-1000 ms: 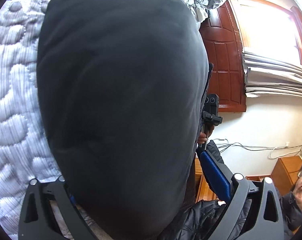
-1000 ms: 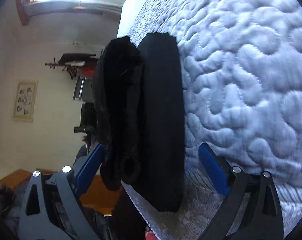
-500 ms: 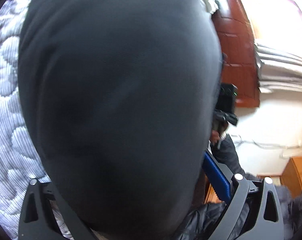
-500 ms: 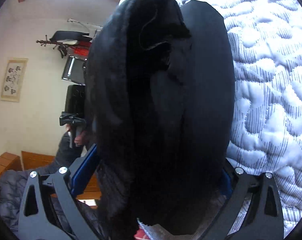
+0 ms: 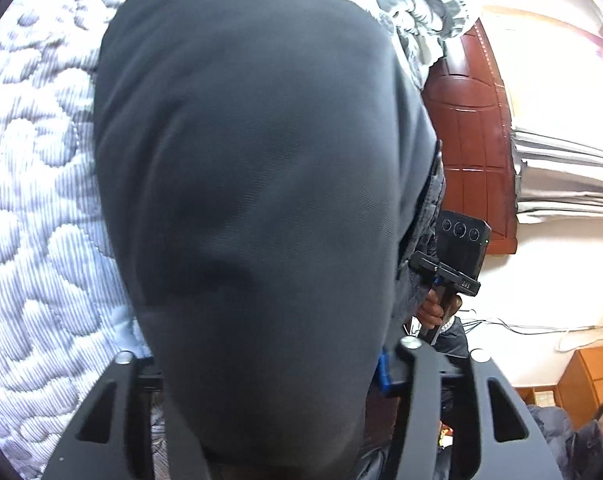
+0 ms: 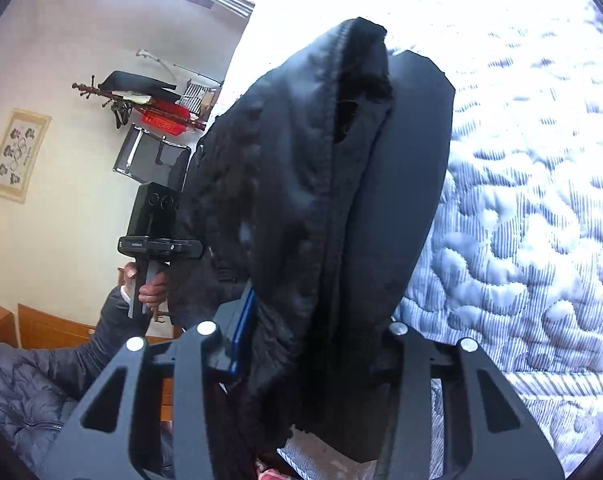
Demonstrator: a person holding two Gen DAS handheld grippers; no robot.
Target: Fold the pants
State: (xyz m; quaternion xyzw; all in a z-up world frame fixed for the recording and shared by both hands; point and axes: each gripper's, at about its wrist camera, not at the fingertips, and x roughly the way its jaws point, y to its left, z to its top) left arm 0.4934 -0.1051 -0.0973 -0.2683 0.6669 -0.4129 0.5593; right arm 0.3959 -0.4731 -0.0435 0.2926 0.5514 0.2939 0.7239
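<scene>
Left wrist: fingers [image 5: 377, 368] clamp dark pants [image 5: 253, 184] | right fingers [image 6: 241, 320] clamp bunched edge

Both grippers clamped (left [image 5: 269, 364], right [image 6: 313, 344]).

Tong tips [image 5: 267, 364] behind pants [image 5: 257, 184].

The pants [image 5: 253, 200] are matt dark woven cloth, smooth outside and fuzzy along the inner lining [image 6: 269, 216], lying on a puckered, stitched striped quilt [image 6: 521, 240], while the gripper frames look matt black plastic with shiny metal screws and the door [image 5: 473, 152] glossy reddish wood.
</scene>
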